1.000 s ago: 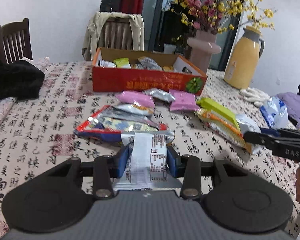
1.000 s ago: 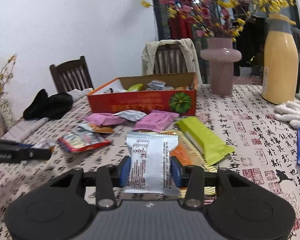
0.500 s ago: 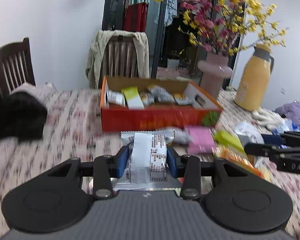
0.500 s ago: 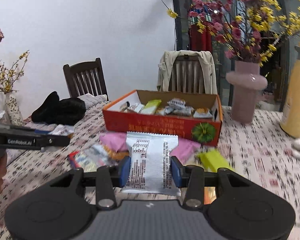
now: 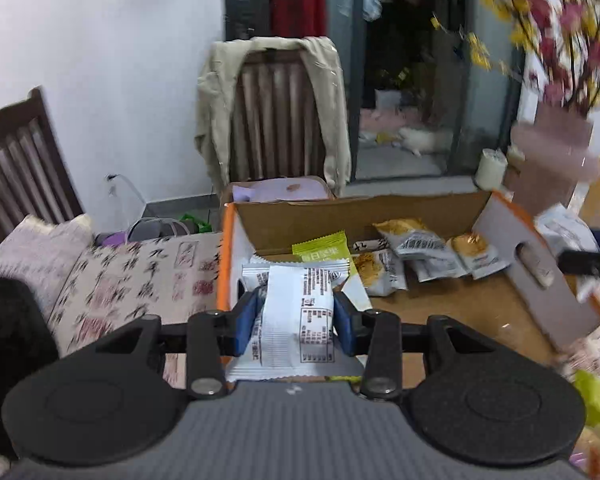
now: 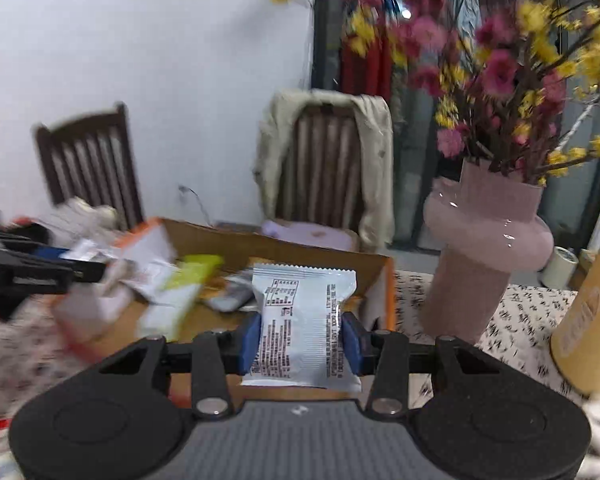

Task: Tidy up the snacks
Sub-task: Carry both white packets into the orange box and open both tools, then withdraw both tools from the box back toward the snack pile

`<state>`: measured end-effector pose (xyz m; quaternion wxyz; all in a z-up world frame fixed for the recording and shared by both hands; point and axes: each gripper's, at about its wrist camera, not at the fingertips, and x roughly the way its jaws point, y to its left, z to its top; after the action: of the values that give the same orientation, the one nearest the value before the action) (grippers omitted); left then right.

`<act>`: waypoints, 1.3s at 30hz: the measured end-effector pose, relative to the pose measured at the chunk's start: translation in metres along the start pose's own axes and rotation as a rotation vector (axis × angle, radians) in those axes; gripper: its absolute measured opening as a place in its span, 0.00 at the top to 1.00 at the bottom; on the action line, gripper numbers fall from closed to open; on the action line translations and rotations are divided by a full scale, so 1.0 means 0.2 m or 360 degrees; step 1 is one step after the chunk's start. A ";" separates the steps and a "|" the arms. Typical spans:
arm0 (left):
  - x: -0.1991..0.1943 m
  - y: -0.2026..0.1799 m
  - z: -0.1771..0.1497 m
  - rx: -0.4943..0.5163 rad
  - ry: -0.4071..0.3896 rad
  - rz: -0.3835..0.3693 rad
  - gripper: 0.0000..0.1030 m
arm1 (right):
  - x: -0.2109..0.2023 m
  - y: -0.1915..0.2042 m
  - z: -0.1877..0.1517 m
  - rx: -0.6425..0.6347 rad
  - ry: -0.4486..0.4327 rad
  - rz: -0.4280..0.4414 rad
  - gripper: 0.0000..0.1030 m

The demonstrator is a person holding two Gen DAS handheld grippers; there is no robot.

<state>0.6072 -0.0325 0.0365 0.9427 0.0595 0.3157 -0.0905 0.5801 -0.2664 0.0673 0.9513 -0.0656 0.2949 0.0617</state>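
Note:
My left gripper [image 5: 295,322] is shut on a white snack packet [image 5: 298,316] and hangs over the left end of the orange cardboard box [image 5: 380,210]. Inside the box lie a green packet [image 5: 320,249] and several white and orange packets [image 5: 424,246]. My right gripper [image 6: 299,338] is shut on another white snack packet [image 6: 302,320], over the right end of the same box [image 6: 388,280]. The left gripper [image 6: 24,272] shows blurred at the left edge of the right wrist view. A dark part of the right gripper [image 5: 588,264] shows at the right edge of the left wrist view.
A pink vase [image 6: 480,256] with pink and yellow flowers stands right of the box, and a yellow jug [image 6: 588,312] beside it. Two wooden chairs [image 5: 284,116] stand behind the table, one draped with a beige jacket. A black garment [image 5: 8,340] lies at the left.
Both grippers moved forward over the table, past the loose packets, to above the box, each still holding its white packet. The box now fills the middle of both views.

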 end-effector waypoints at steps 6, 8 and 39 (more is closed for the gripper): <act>0.18 -0.01 -0.05 0.0084 0.0073 0.0070 0.58 | 0.34 0.06 -0.03 -0.0158 0.0200 -0.0156 0.59; 0.19 -0.03 -0.07 0.0126 0.0057 0.0075 0.55 | 0.41 0.07 -0.04 -0.0188 0.0228 -0.0179 0.57; -1.28 -0.19 -0.63 0.0013 -0.0355 0.0026 0.00 | -1.05 0.13 -0.53 -0.0027 -0.0292 0.0090 0.18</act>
<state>0.3251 -0.0136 0.0897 0.9724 0.0555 0.2079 -0.0902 0.3464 -0.2738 0.0983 0.9716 -0.0594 0.2077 0.0968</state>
